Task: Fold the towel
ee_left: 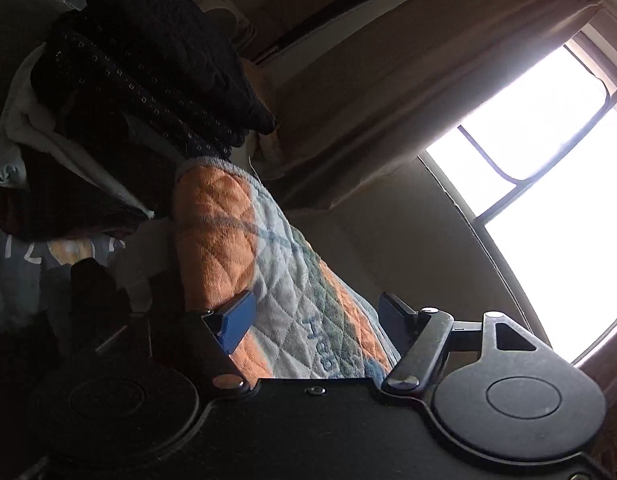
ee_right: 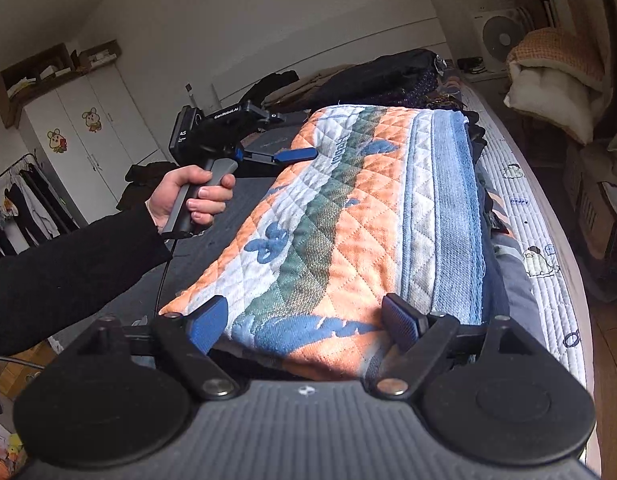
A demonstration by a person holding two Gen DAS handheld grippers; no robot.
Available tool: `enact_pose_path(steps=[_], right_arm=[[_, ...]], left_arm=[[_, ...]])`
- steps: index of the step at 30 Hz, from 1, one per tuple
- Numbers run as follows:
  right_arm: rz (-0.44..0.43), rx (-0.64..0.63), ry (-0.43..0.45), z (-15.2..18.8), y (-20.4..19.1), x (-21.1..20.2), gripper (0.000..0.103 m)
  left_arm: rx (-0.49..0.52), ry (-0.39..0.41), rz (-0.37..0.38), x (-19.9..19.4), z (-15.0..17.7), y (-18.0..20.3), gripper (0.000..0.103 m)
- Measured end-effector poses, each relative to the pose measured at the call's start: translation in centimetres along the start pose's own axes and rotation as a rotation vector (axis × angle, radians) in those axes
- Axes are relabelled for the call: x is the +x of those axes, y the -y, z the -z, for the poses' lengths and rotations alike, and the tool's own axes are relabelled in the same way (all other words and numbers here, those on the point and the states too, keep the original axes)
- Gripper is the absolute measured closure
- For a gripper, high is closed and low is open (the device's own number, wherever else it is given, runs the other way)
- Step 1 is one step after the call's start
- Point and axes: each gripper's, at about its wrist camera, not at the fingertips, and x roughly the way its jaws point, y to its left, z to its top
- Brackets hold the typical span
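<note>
Lying folded on bed (ee_right: 548, 240): towel (ee_right: 348, 216); left gripper (ee_left: 316, 316), right gripper (ee_right: 304, 320) fingers spread, straddling towel.

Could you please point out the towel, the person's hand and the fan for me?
towel (ee_right: 348, 216), right wrist view, on its quilted top.
hand (ee_right: 192, 196), right wrist view, on the knuckles round the handle.
fan (ee_right: 498, 36), right wrist view, on its round grille.

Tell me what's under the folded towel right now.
The towel lies on a pile of dark clothes showing at its far and right edges, on the bed. What's directly beneath its middle is covered.
</note>
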Motion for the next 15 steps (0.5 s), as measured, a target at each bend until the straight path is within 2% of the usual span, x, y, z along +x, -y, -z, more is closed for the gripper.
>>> enact_pose_path(steps=[5, 10, 13, 15], right_arm=[[0.010, -0.033, -0.002, 0.3, -0.4, 0.1, 0.018], [0.001, -0.001, -0.003, 0.2, -0.4, -0.6, 0.018], [-0.021, 0.040, 0.008, -0.2, -0.3, -1.3, 0.018], [-0.074, 0.121, 0.062, -1.8, 0.6, -2.4, 0.018]], left_arm=[[-0.009, 0.011, -0.067, 1.5, -2.4, -1.0, 0.036], [-0.021, 0.043, -0.137, 2.0, -3.4, -0.2, 0.035], [0.026, 0.083, -0.104, -0.2, -2.3, 2.6, 0.030], [0.080, 0.081, -0.077, -1.8, -0.4, 5.2, 0.019]])
